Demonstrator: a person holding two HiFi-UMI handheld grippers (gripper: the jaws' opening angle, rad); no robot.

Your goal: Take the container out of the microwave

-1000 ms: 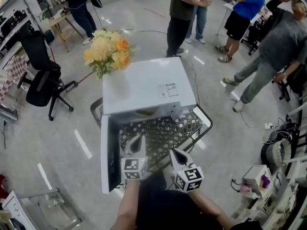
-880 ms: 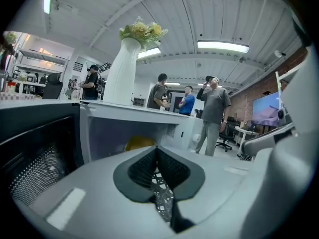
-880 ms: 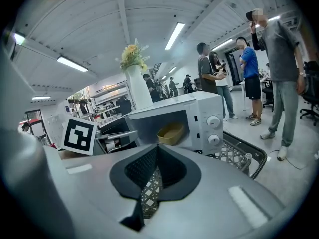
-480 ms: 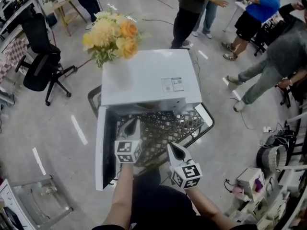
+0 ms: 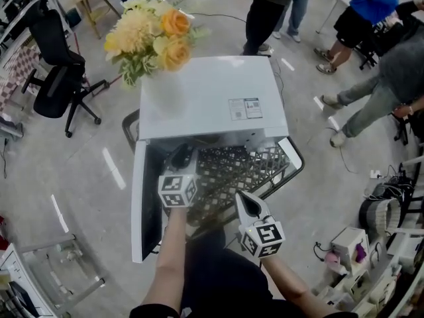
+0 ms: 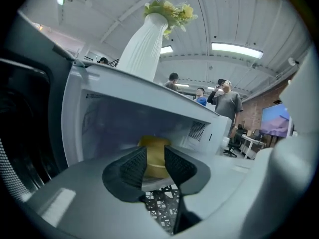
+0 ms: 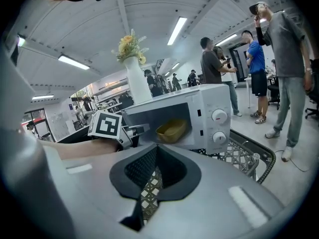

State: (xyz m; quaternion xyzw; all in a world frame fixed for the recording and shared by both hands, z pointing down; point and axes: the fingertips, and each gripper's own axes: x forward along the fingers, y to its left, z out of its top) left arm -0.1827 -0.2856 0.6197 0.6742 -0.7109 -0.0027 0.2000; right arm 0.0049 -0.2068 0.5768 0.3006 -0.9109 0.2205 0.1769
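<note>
Now the yellow container (image 7: 172,130) sits inside the microwave (image 5: 205,95), a bit back from the opening. The door (image 5: 140,207) hangs wide open on the left side, so that part is done. The container is not out yet, and nothing holds it.

The left gripper (image 6: 154,164) is at the mouth of the microwave and points in at the container. Its jaws have just been opening and now stand apart, with a middle-sized gap. The container shows through that gap, but it is farther in and the pads do not touch it. I think what is left is to reach in, close on the container's rim, and pull it out.

The right gripper (image 7: 155,148) is lower down and nearer the person, away from the microwave. Its jaws are pressed together with nothing in them.

The microwave stands on a black wire cart (image 5: 278,167). A vase of yellow flowers (image 5: 149,35) stands on top of the microwave. Some people (image 5: 361,8) stand on the floor behind.
</note>
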